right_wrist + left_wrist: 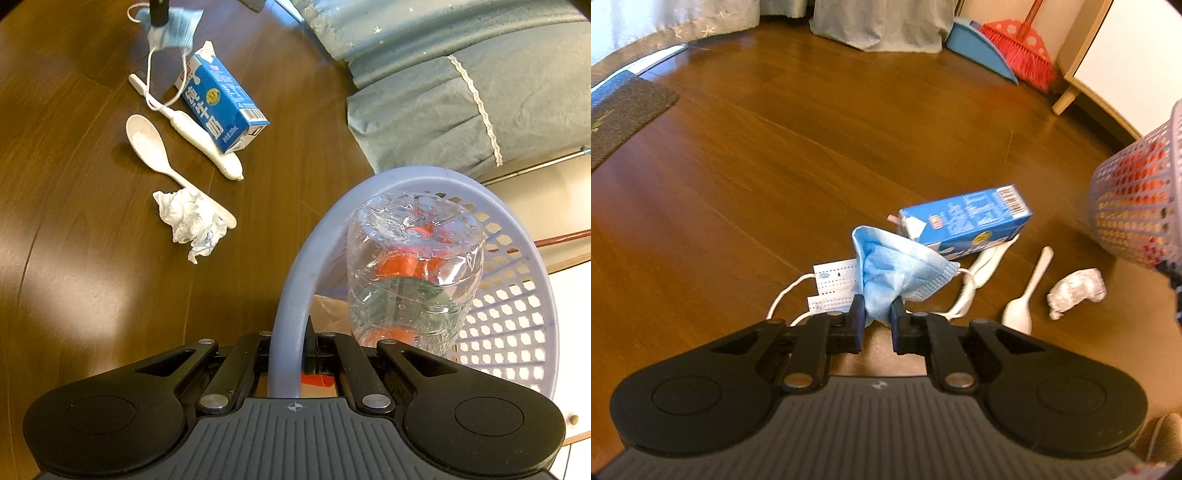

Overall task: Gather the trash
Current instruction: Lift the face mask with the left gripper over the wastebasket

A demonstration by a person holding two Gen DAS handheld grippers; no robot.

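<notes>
My left gripper (878, 309) is shut on a crumpled blue face mask (894, 275), lifted a little off the wooden floor with its ear loops hanging; the same mask (173, 27) shows far off in the right wrist view. Beyond it lie a blue milk carton (971, 219), a white tube (982, 273), a white plastic spoon (1025, 301) and a crumpled tissue (1075, 291). My right gripper (288, 343) is shut on the rim of a lavender mesh basket (295, 295), which holds a clear plastic bottle (413, 266) and red scraps.
A second white mask (833, 286) lies on the floor under the blue one. A red broom (1023, 48) and blue dustpan (979, 48) lean at the back wall beside a cabinet leg (1065, 98). A dark mat (620, 114) lies left. Blue-grey fabric (461, 85) hangs near the basket.
</notes>
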